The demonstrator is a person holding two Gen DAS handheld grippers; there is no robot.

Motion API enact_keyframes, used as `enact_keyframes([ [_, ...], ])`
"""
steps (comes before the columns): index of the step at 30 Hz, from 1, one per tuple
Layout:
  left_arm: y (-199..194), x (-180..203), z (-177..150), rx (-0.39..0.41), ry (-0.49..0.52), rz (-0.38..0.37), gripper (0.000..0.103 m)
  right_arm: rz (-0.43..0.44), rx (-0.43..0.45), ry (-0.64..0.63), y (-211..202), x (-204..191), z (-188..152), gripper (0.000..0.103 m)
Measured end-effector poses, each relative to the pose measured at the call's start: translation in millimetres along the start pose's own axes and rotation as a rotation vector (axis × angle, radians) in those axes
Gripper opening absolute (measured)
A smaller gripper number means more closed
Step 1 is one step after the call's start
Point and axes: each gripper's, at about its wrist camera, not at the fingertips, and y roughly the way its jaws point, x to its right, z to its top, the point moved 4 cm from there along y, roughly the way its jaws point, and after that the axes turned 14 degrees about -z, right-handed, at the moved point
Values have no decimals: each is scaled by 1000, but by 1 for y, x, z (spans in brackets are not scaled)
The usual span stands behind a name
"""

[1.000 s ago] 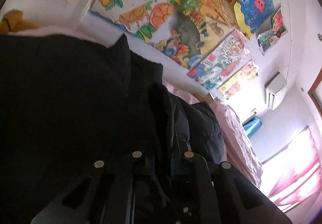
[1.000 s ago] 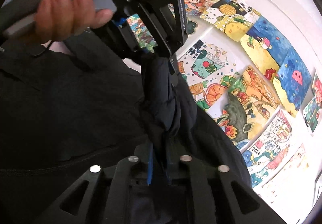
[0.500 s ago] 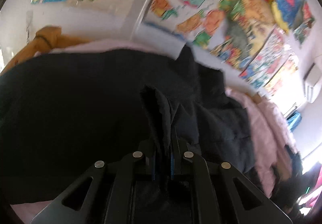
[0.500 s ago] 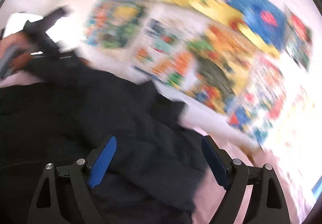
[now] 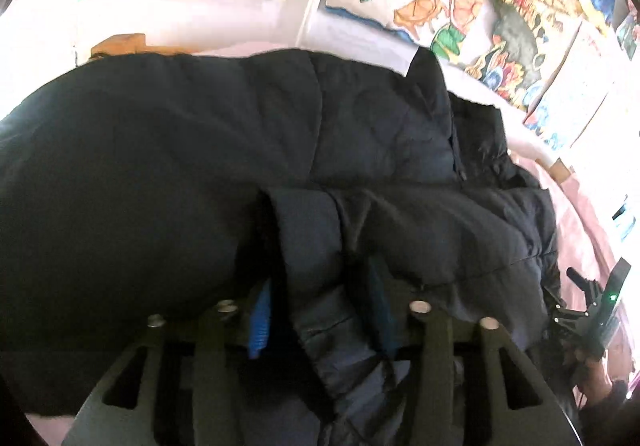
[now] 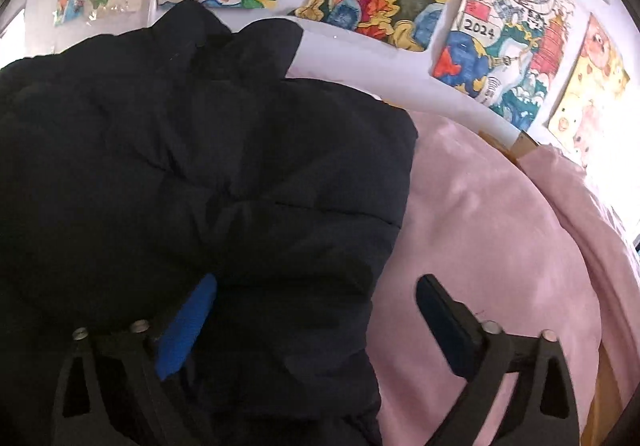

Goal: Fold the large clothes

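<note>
Claws both releasing: left claw [image 5: 320, 310] opening around a jacket [image 5: 280, 149] fold, right claw [image 6: 316, 310] spreading wide, gripping nothing. Jacket lies bunched at ten o'clock on pink bed [image 6: 500, 230]; I judge one fold laid, more remaining.

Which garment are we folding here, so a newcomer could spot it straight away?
Start at the wall of painted pictures; below it lies a bed with a pink cover. The dark puffy quilted jacket is spread over the left part of that cover. It is the only black, stitched, padded thing there; the tan item behind it is small and plain.
</note>
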Motion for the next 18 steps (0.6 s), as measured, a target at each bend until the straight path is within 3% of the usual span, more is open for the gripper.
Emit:
enact_keyframes([
  [5, -63, 10, -22, 191, 29, 49, 84, 42, 60, 10, -14, 9, 10, 103],
  [7, -94, 3, -38, 266, 3, 82, 91, 61, 102, -25, -29, 7, 11, 103],
  [9, -124, -12, -53, 333, -74, 116, 93, 65, 139, -61, -45, 4, 13, 103],
  [12, -166, -50, -67, 420, -271, 131, 93, 131, 172, -99, -73, -2, 18, 103],
  [16, -210, -119, -91, 589, -630, 191, 98, 309, 162, -109, -114, -18, 24, 103],
  [18, -216, -152, -103, 652, -807, 144, 98, 409, 135, -74, -130, -26, 28, 103],
])
